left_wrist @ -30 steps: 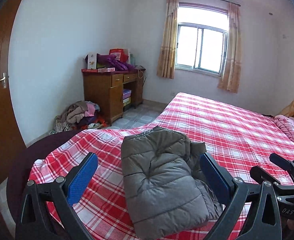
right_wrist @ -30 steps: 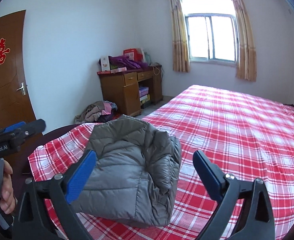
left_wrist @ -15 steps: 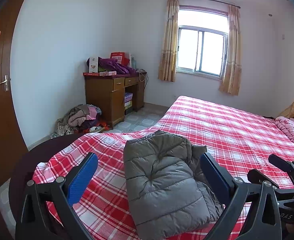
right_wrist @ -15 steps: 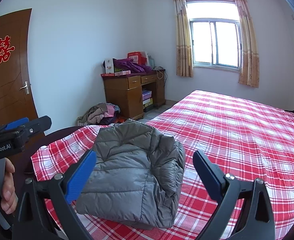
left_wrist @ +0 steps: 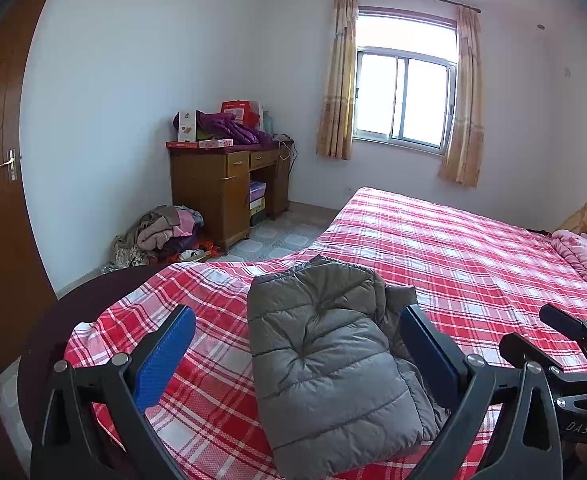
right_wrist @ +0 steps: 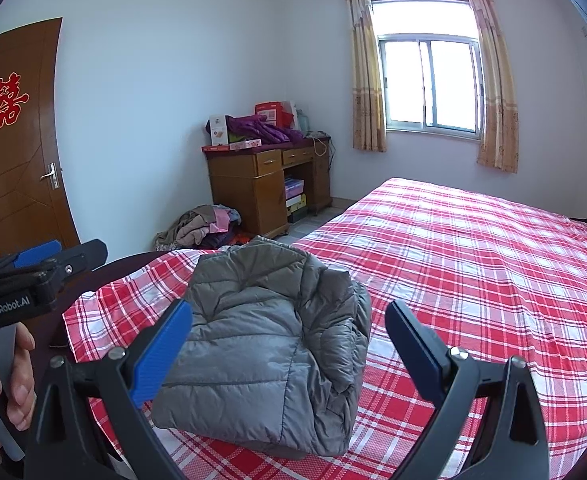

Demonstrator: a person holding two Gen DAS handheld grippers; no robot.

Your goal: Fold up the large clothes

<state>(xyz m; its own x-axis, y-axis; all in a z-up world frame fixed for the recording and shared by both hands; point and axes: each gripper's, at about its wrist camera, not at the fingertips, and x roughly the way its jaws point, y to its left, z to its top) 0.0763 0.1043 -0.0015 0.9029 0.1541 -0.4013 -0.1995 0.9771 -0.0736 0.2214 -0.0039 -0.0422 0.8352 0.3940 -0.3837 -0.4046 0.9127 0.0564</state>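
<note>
Grey quilted jacket (left_wrist: 325, 364) on red-and-white plaid bedsheet (left_wrist: 453, 248).

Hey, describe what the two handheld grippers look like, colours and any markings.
Both are black frames with two spread fingers faced with blue pads. The left gripper shows white "GenRobot.AI" lettering on its body in the right wrist view, above a grey handle. The right gripper shows white lettering ending in "DAS". No cables or sleeves are visible.

"GenRobot.AI" — white print on black left gripper (right_wrist: 59, 254) body. "DAS" — black right gripper (left_wrist: 565, 330) body. Red double-happiness character 囍 — brown wooden door (right_wrist: 17, 160), far left.
</note>
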